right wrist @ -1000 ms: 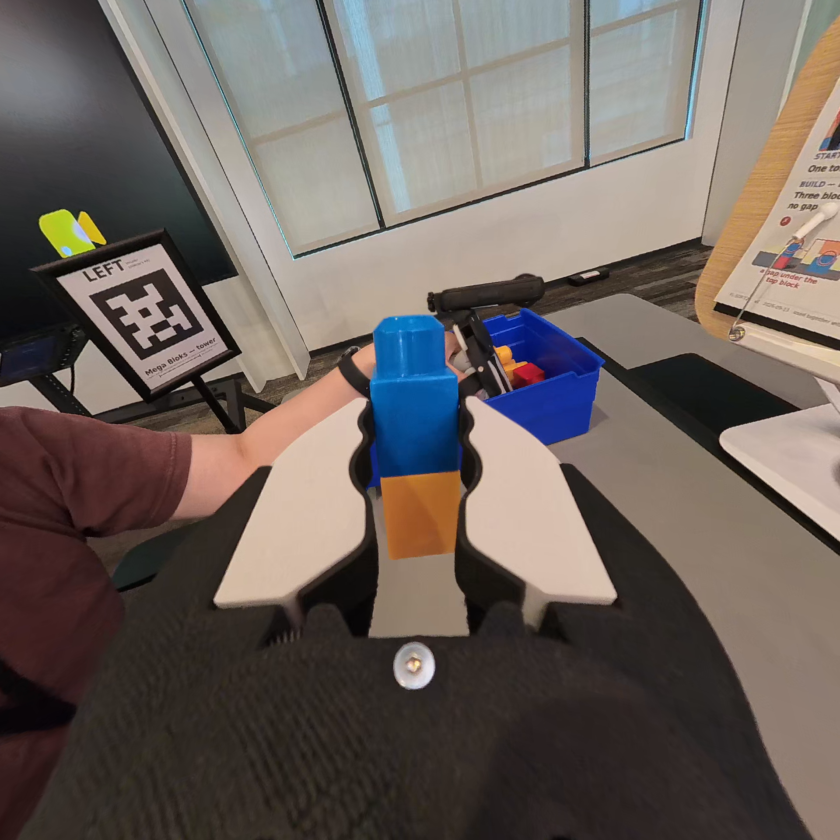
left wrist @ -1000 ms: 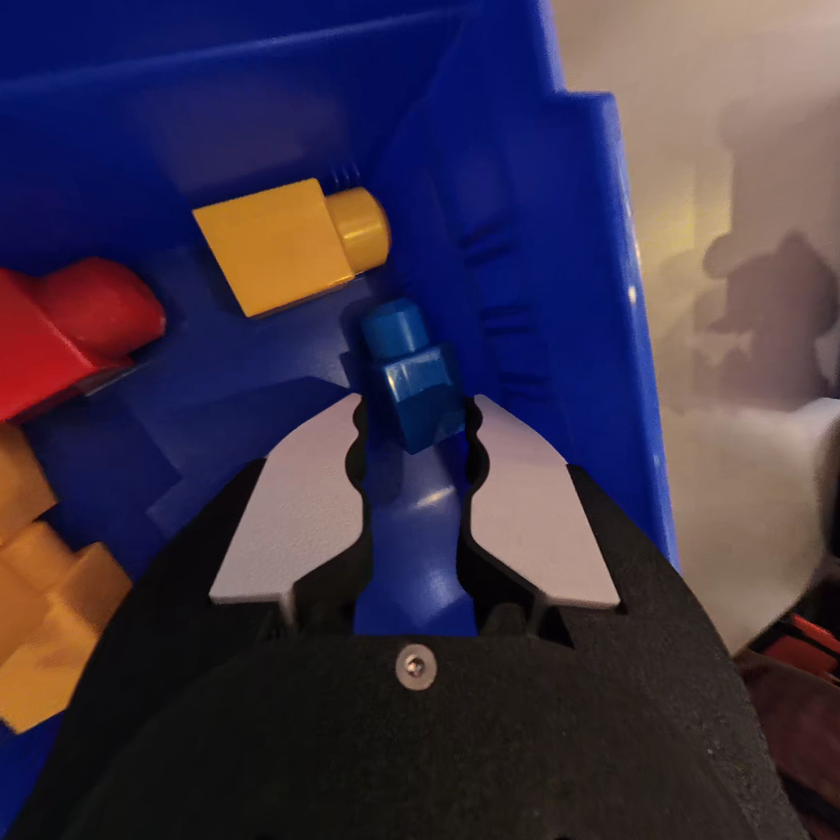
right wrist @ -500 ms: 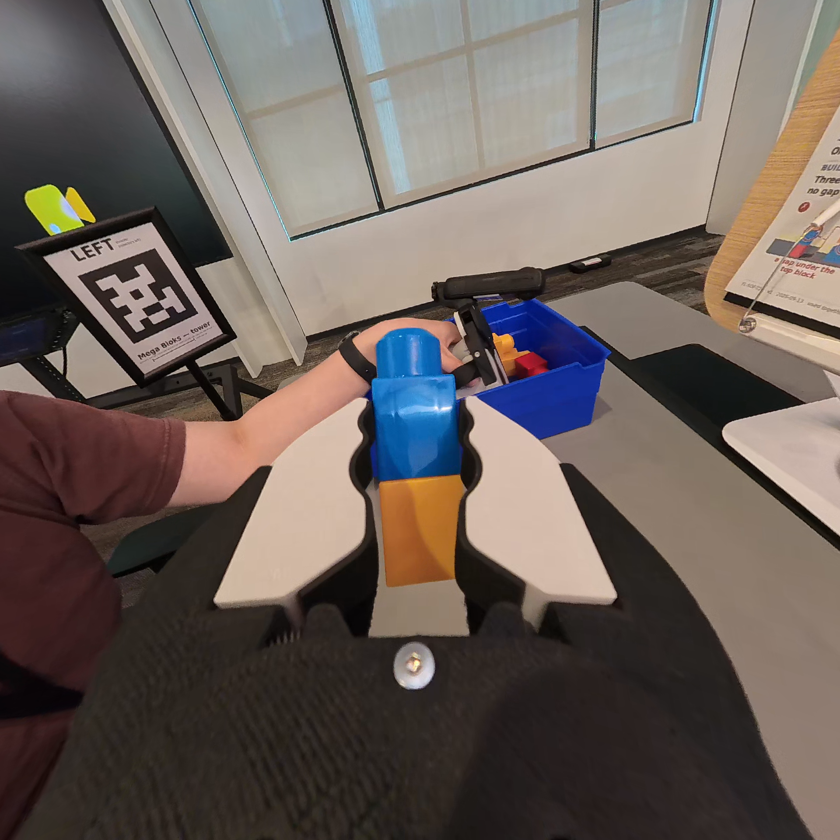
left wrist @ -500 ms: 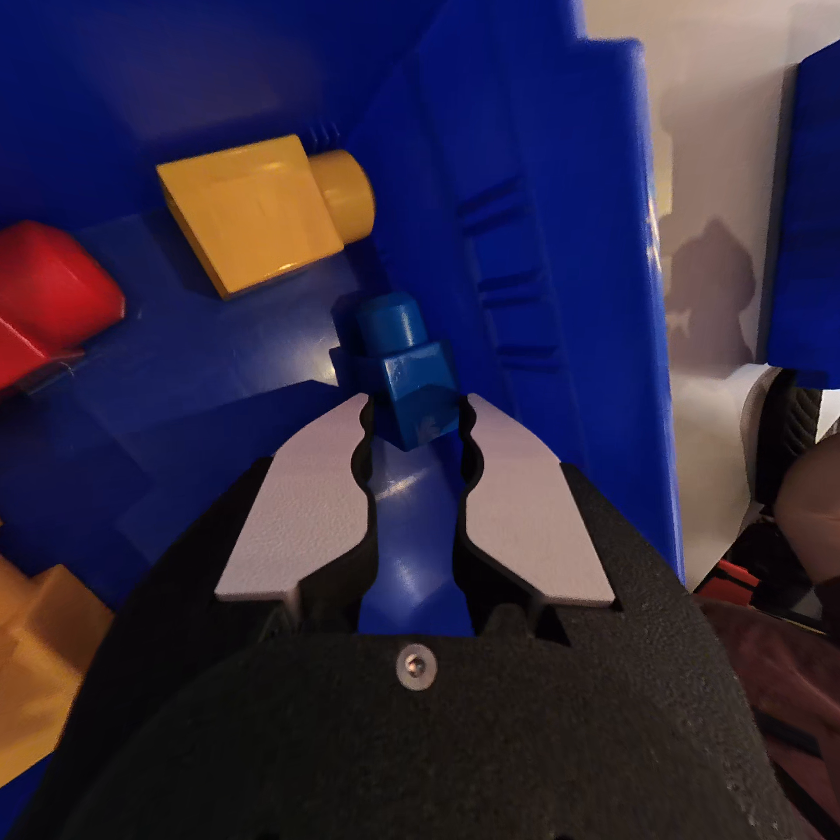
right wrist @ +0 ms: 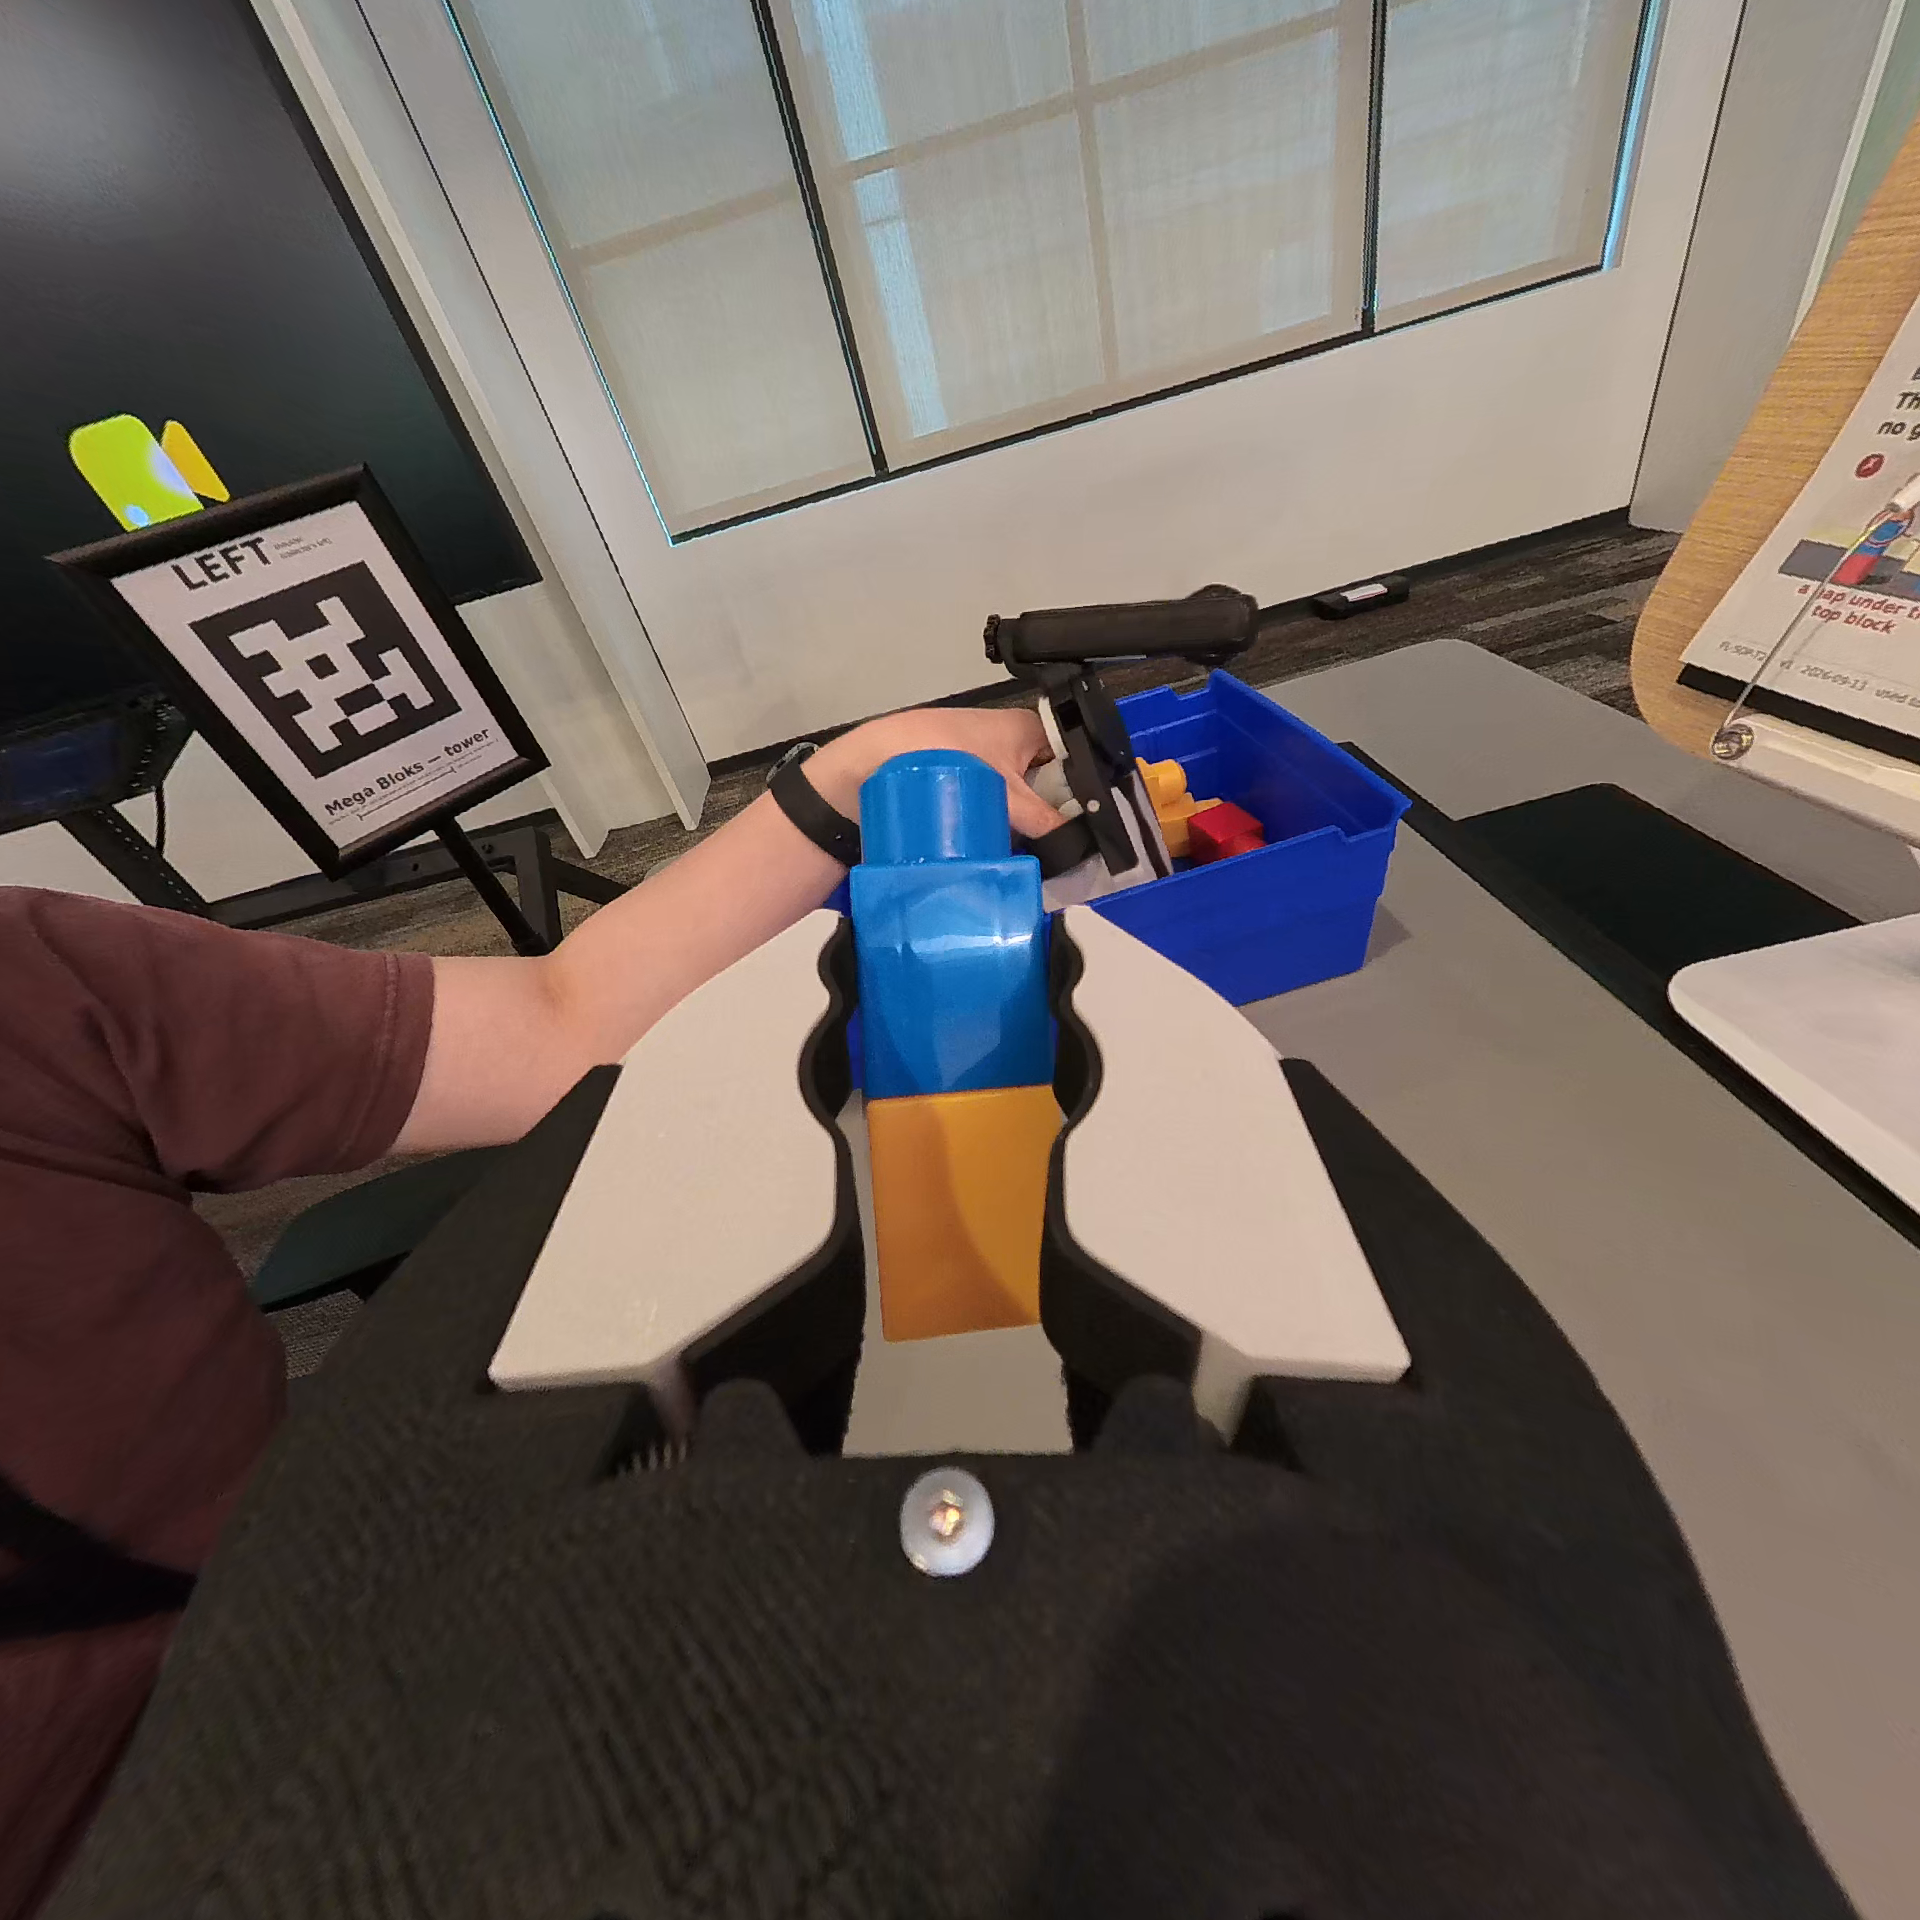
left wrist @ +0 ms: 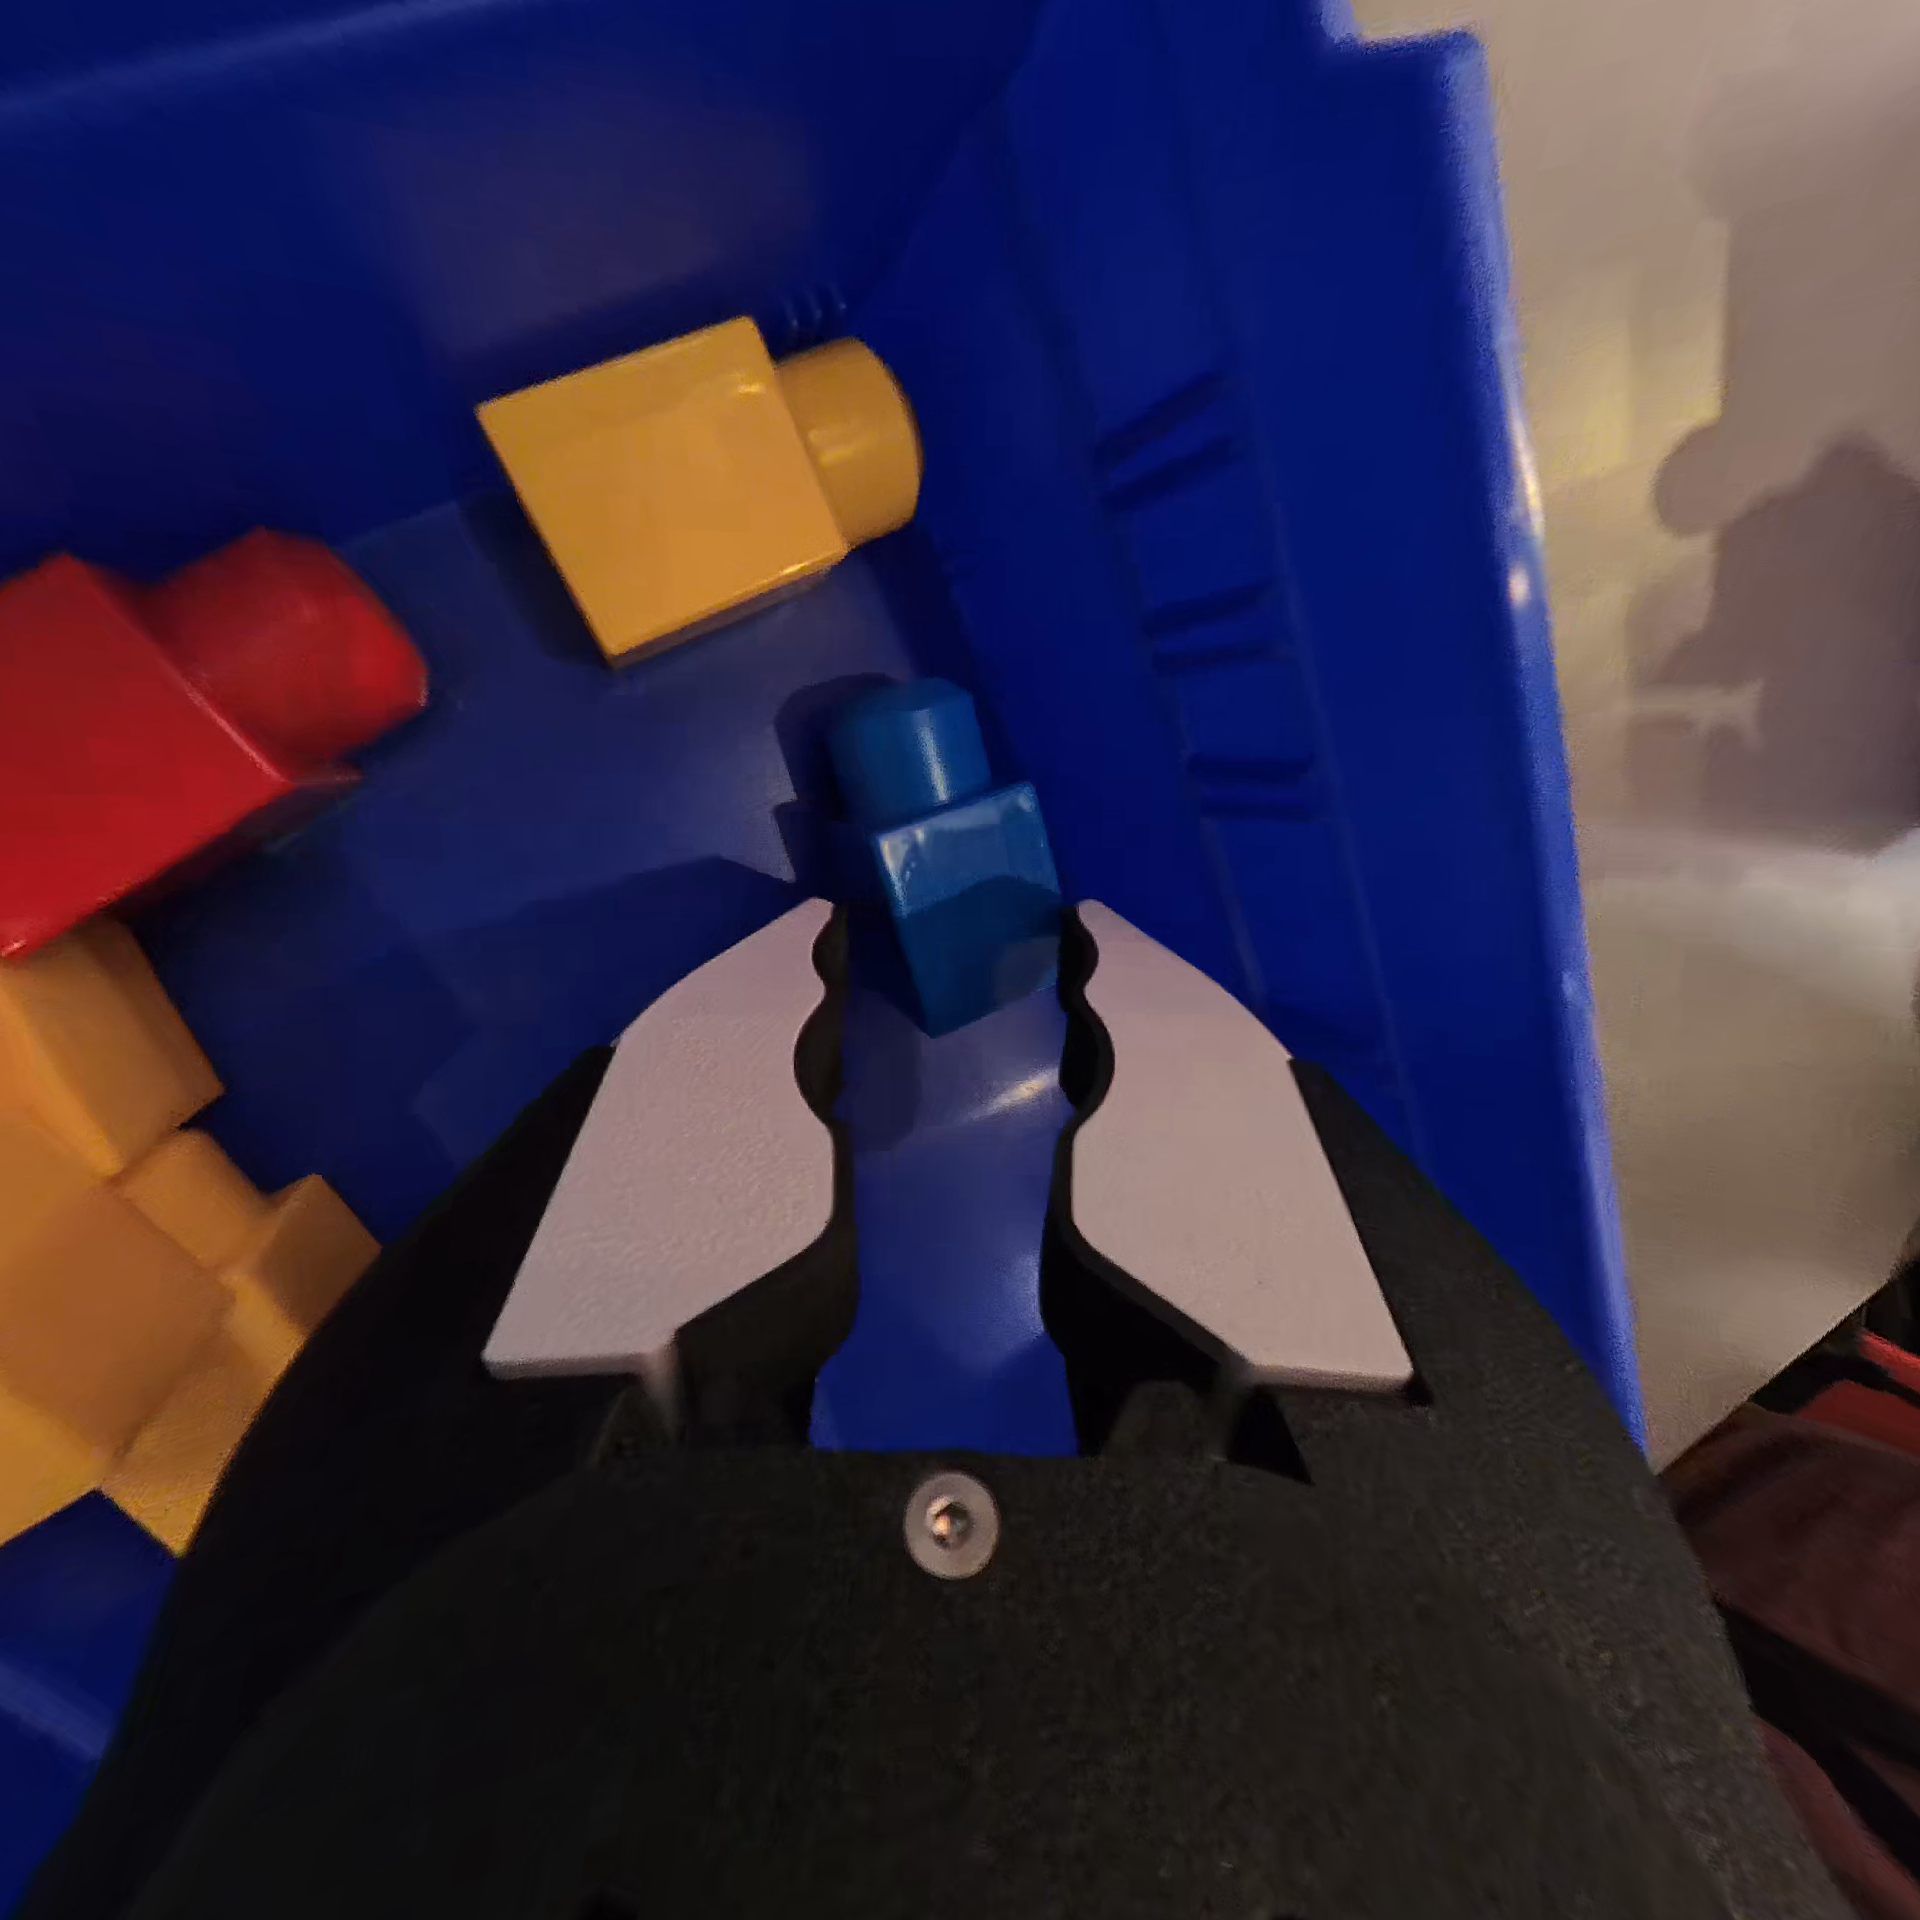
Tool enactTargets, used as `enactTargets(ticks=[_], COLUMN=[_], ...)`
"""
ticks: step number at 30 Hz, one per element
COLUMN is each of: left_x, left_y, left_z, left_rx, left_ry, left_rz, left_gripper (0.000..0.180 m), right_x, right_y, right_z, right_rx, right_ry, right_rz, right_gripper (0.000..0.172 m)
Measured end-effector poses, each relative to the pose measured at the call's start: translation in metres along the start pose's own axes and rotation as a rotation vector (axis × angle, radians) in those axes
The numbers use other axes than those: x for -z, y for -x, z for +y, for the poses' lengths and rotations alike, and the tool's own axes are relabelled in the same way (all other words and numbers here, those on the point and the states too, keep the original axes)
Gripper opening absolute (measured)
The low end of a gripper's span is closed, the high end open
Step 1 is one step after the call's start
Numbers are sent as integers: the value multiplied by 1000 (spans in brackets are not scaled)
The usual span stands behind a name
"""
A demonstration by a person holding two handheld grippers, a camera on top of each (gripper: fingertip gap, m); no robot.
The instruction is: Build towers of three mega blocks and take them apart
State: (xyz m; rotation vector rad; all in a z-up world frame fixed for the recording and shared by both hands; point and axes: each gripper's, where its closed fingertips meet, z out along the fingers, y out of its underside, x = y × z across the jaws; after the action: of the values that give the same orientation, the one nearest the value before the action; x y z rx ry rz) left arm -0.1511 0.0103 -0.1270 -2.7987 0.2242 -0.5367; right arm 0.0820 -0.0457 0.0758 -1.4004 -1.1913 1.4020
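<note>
My left gripper [left wrist: 951, 935] is inside the blue bin [left wrist: 1247, 416], its open jaws around a small blue block [left wrist: 956, 883] that lies on the bin floor. The right pad is at the block's side, and a dark gap shows between the left pad and the block. My right gripper [right wrist: 945, 920] is shut on a two-block stack held above the grey table [right wrist: 1558, 1195]. The stack is a blue block [right wrist: 945, 966] on an orange block [right wrist: 956, 1216], and the pads press the blue block's sides. The left gripper [right wrist: 1101, 790] also shows in the right wrist view, in a hand over the bin [right wrist: 1268, 914].
In the bin lie a yellow block [left wrist: 665, 488], a red block [left wrist: 156, 717] and orange blocks [left wrist: 104, 1195]. The bin's right wall is close beside my left fingers. A framed sign on a stand [right wrist: 312, 675] is at the left, and a white board [right wrist: 1818, 1018] and an instruction sheet [right wrist: 1829, 582] at the right. The tips of one gripper are about 30 cm away from the tips of the other.
My left jaws closed in on the small blue block, then widened again; the block still lies on the bin floor. My right gripper keeps its stack, nearly still.
</note>
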Motion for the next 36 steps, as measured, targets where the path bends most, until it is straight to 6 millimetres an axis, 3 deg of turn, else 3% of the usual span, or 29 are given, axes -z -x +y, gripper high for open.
enactTargets(ticks=[6, 11, 20, 25, 28, 31, 33, 36], left_x=[-6, -8, -16, -6, 19, 67, 115, 187], left_y=[-7, 10, 9, 16, 16, 3, -36, -127], left_z=[0, 14, 17, 16, 7, -15, -38, -53], left_rx=[-16, -67, -148, -213, -184, -175, -196, -324], left_ry=[41, 145, 179, 172, 65, -183, -461, -819], left_rz=[-56, -225, -202, -266, -232, -164, 31, 460], left_gripper=[46, 40, 36, 36, 37, 36, 36, 36], right_x=[1, 1, 1, -1, -3, -8, -14, -23], right_y=[-2, -4, -4, -5, -8, -11, -12, -6], right_z=[-1, 1, 2, 6, 9, 15, 18, 12], right_rx=[7, 6, 2, -5, -1, 5, -24, -112], right_ry=[-5, 11, 17, 30, 41, 45, 26, -100], right_rz=[16, 26, 22, 22, 31, 36, 16, -82], right_gripper=[35, 35, 35, 35, 35, 35, 35, 35])
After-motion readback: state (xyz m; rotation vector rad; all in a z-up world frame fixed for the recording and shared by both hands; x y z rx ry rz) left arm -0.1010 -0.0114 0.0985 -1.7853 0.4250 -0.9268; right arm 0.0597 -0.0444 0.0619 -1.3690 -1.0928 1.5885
